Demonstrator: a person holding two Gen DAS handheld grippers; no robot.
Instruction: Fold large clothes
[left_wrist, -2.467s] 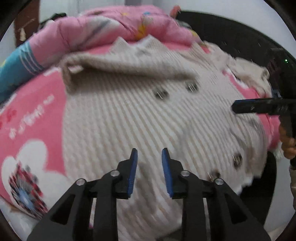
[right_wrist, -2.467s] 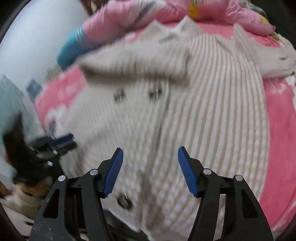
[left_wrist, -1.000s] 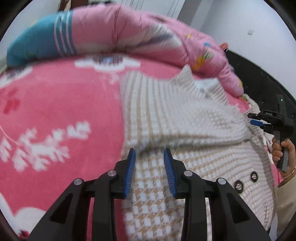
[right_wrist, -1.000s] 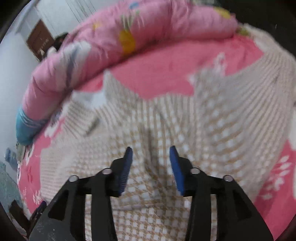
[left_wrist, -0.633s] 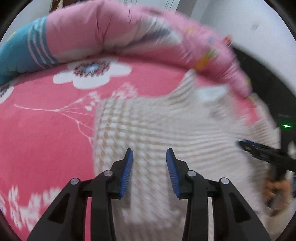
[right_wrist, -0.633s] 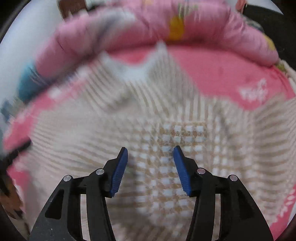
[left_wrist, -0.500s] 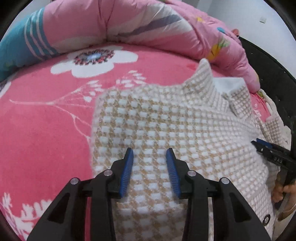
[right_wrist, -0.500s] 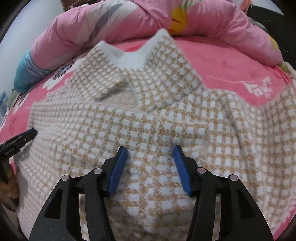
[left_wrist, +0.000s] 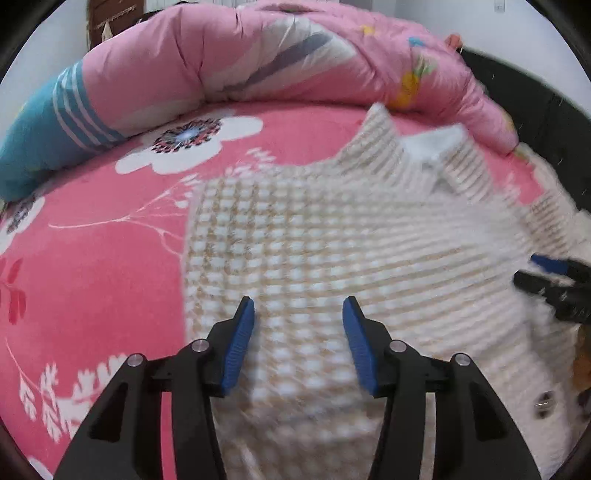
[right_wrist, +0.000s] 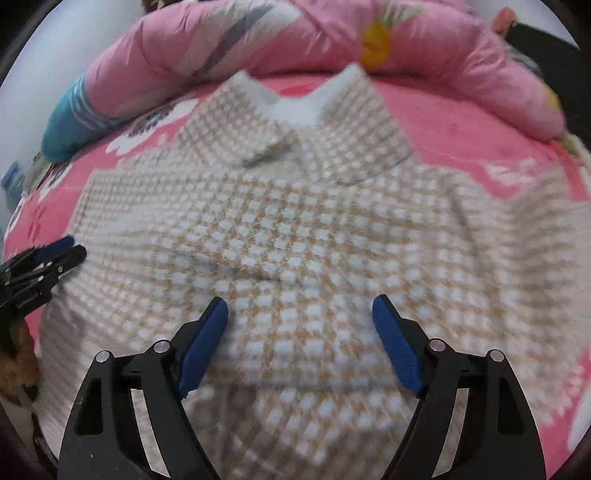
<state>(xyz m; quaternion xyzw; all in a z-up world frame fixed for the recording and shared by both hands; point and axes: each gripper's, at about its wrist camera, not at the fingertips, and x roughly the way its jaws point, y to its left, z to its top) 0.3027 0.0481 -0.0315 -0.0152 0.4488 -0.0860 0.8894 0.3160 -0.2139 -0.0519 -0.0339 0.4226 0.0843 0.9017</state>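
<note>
A beige-and-white checked knit cardigan (left_wrist: 332, 236) lies flat on a pink floral blanket (left_wrist: 92, 251), its white-lined collar (left_wrist: 428, 147) towards the far side. My left gripper (left_wrist: 298, 325) hovers over the cardigan's left part, its jaws opening with only the cloth below them, nothing pinched. The right gripper (right_wrist: 300, 325) hangs over the cardigan (right_wrist: 295, 229) below the collar (right_wrist: 295, 103), jaws opening wide, nothing gripped. Each gripper shows at the edge of the other's view: the right gripper (left_wrist: 550, 277) and the left gripper (right_wrist: 44, 262).
A rolled pink quilt (left_wrist: 258, 62) with a blue striped end (left_wrist: 48, 125) runs along the far side of the bed. A dark headboard or frame (left_wrist: 546, 110) stands at the right. A button (left_wrist: 543, 404) shows on the cardigan's lower right.
Both grippers have moved up the cardigan towards its collar and their jaws have spread wider. The folded sleeve now lies flat across the body.
</note>
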